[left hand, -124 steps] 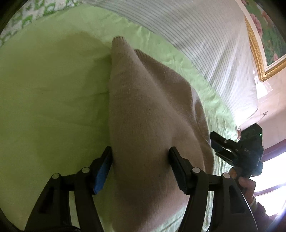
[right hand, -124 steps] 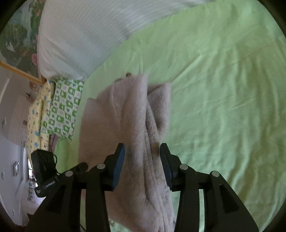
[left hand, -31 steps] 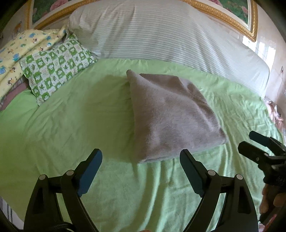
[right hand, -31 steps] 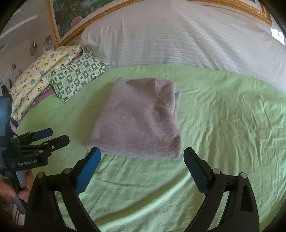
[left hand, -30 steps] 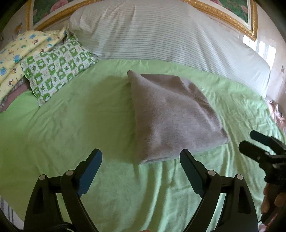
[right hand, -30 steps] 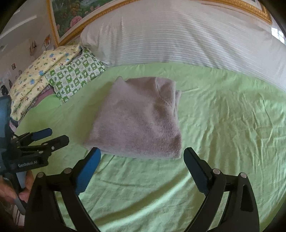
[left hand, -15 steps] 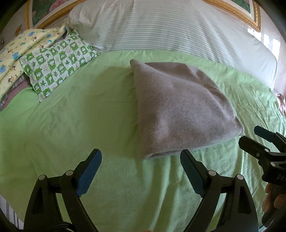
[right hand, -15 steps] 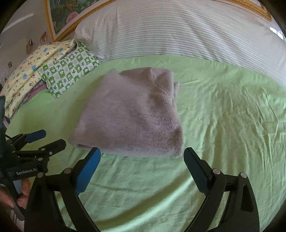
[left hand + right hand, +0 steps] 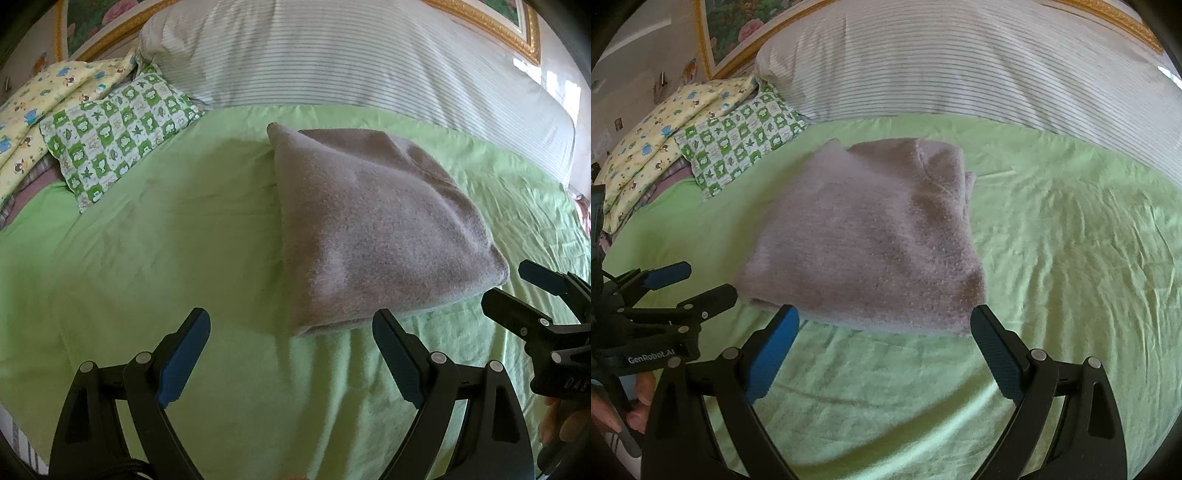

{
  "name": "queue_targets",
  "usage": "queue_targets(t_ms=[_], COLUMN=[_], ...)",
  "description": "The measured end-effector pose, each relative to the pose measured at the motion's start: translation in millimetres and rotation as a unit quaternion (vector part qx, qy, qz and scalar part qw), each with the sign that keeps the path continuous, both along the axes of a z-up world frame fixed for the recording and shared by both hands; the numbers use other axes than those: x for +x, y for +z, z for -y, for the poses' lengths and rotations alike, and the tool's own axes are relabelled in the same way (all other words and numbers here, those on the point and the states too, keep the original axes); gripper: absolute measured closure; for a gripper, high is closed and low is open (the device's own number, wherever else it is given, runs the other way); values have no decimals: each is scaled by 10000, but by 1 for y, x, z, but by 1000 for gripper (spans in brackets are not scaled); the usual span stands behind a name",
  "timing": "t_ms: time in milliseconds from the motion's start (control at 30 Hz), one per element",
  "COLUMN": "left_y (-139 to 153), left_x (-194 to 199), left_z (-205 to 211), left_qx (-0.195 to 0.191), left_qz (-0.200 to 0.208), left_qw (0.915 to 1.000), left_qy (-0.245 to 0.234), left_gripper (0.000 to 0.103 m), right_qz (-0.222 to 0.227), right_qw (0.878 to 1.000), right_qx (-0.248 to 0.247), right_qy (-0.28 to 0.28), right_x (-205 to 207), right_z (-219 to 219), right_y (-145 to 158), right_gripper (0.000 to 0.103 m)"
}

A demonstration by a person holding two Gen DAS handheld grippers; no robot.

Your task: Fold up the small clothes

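Folding looks done, judging by the left wrist view: the sweater lies as a compact, layered rectangle on the green bed sheet, at about 1 o'clock from the left gripper. That gripper's jaws stand wide open and hold nothing; the sweater's near edge lies just beyond the fingertips, and whether it touches them cannot be told. At 3 o'clock the right gripper shows, also parted and empty.

Right wrist view: the sweater sits at 12 o'clock, corners fairly square, one layer peeking out at its far right edge. The right gripper is spread wide, gripping nothing. What seems left is perhaps neatening or setting the sweater aside. A checked pillow lies at 10 o'clock.
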State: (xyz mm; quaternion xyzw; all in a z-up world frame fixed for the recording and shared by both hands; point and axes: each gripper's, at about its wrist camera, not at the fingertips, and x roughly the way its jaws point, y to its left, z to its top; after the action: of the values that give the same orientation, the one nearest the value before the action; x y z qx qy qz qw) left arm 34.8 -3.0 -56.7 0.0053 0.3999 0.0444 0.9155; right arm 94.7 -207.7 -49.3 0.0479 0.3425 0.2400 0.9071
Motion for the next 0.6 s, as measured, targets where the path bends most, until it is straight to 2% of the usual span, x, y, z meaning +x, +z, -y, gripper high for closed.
queue_targets(t_ms=[600], left_y=[0], left_x=[8], left_z=[-1], left_qx=[-25], left_qz=[-19], left_qw=[10000], left_qy=[-2], left_gripper=[13], right_qz=[-53], right_qw=[10000], right_qx=[39], right_qy=[15], right_x=[10], right_z=[0], right_y=[1], right_gripper=[9])
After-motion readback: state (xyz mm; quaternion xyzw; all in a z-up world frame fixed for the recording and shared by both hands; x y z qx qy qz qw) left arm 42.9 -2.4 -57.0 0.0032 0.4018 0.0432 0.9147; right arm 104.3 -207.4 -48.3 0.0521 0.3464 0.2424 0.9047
